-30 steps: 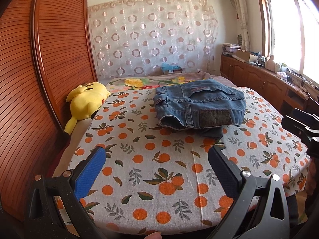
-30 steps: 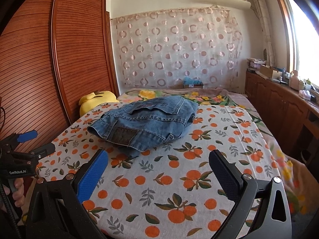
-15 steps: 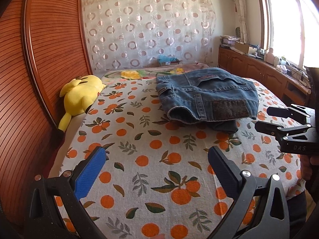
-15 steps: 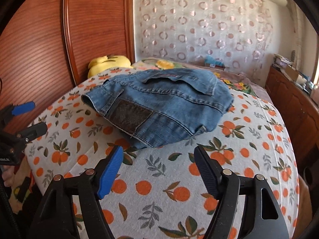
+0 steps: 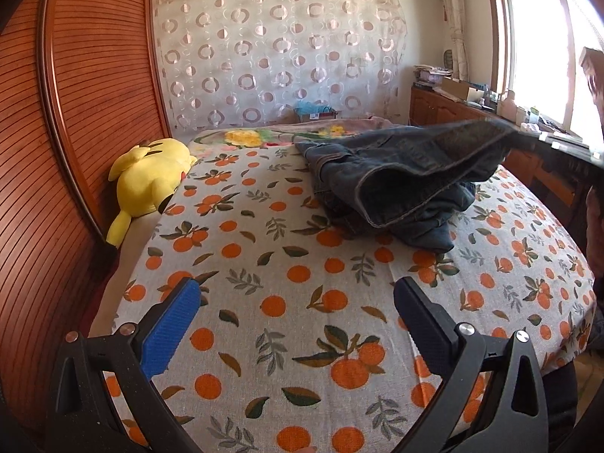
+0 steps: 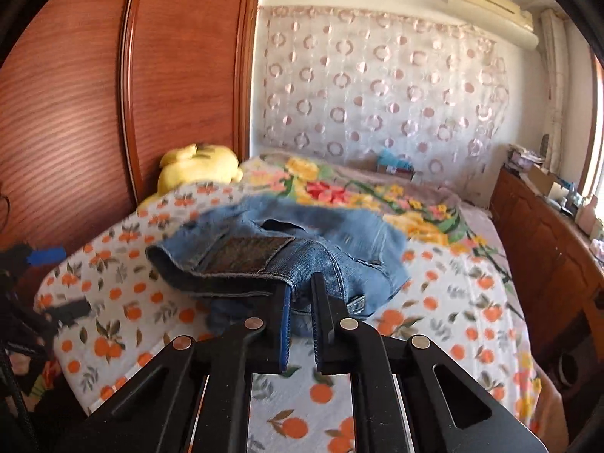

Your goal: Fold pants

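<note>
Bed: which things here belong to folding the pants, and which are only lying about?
For the job:
- pants, waistband edge lifted off the bed
- right tongs, which have just been closing and now pinch that edge
- left tongs, open, nothing between them
- bedsheet, the work surface

Lying about:
- yellow plush by the headboard
- floral blanket
- small box behind the bed

The jeans (image 6: 302,256) look blurred in the right wrist view. In the left wrist view their lifted corner (image 5: 521,136) runs off the right edge.
</note>
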A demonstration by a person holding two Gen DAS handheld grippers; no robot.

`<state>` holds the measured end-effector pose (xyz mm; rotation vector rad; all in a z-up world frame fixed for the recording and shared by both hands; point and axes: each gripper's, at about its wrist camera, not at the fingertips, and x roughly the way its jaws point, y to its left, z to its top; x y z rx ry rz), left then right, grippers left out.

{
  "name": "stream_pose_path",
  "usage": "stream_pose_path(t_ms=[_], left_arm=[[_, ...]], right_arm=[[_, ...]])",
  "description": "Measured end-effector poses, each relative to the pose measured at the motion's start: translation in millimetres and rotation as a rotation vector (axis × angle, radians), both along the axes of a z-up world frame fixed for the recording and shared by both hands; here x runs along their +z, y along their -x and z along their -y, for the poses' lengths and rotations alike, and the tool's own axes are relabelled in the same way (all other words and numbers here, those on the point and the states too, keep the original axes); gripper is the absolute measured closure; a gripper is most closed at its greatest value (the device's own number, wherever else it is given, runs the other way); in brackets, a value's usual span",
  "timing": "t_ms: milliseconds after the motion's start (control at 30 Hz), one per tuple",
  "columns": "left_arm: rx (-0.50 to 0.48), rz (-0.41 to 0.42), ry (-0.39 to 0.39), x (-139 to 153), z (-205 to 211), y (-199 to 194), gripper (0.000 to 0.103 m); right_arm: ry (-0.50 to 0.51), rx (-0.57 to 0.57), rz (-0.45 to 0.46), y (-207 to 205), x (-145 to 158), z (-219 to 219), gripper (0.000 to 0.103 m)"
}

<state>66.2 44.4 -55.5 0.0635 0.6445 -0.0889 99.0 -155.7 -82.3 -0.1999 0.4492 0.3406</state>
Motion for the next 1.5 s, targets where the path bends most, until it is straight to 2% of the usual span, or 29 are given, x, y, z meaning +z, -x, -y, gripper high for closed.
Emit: stream_pose_path(t_ms=[67, 200, 333, 500, 633, 800, 867, 967, 1100, 1167, 1200, 1333, 1433, 1500], left_arm=[[-0.013, 0.007, 0.005, 4.1, 2.5, -1.9, 0.001], [-0.064, 0.018, 0.021, 13.8, 12.1, -8.1, 0.001], [-0.118, 0.025, 0.032, 20.5, 27.7, -15.8, 0.001], [-0.185, 0.019, 0.015, 18.9, 50.7, -33.6, 0.004], [-0.214, 0.021, -0.002, 17.5, 60.3, -49.7, 0.015], [-0.23, 0.032, -0.005, 18.2, 63.5, -74.0, 0.037], [-0.253, 0.025, 0.009, 17.5, 66.0, -86.2, 0.06], [-0.272, -0.003, 0.024, 21.8, 68.6, -100.6, 0.083], [-0.271, 0.021, 0.071, 51.1, 62.4, -102.6, 0.092], [-0.265, 0.052, 0.072, 69.0, 61.0, -100.5, 0.095], [-0.259, 0.073, 0.066, 80.9, 59.3, -98.4, 0.095], [-0.234, 0.151, 0.051, 125.5, 49.6, -91.5, 0.099], [-0.234, 0.197, 0.034, 148.8, 46.8, -83.4, 0.099], [-0.247, 0.206, 0.013, 155.8, 49.1, -80.2, 0.099]], right_arm=[[-0.031, -0.015, 0.028, 7.9, 18.5, 14.2, 0.094], [-0.064, -0.037, 0.055, 23.2, 34.1, 32.7, 0.094], [-0.096, -0.032, 0.059, 34.5, 36.2, 43.3, 0.094], [-0.094, -0.046, 0.023, 25.9, 17.2, 43.8, 0.094], [-0.089, -0.063, -0.016, 22.6, 13.1, 48.7, 0.094], [-0.102, -0.074, -0.049, 19.2, 21.7, 51.5, 0.094], [-0.108, -0.069, -0.06, 18.5, 26.6, 51.6, 0.094], [-0.11, -0.069, -0.06, 16.8, 32.2, 53.6, 0.094], [-0.113, -0.025, 0.046, 29.2, 62.2, 51.3, 0.094], [-0.078, -0.027, 0.096, 36.4, 80.9, 45.3, 0.096], [-0.073, -0.025, 0.118, 39.4, 91.8, 43.8, 0.103], [-0.078, -0.029, 0.217, 57.9, 140.3, 47.7, 0.103], [-0.094, -0.014, 0.224, 67.7, 159.6, 51.8, 0.103], [-0.098, -0.01, 0.203, 67.4, 154.6, 52.8, 0.103]])
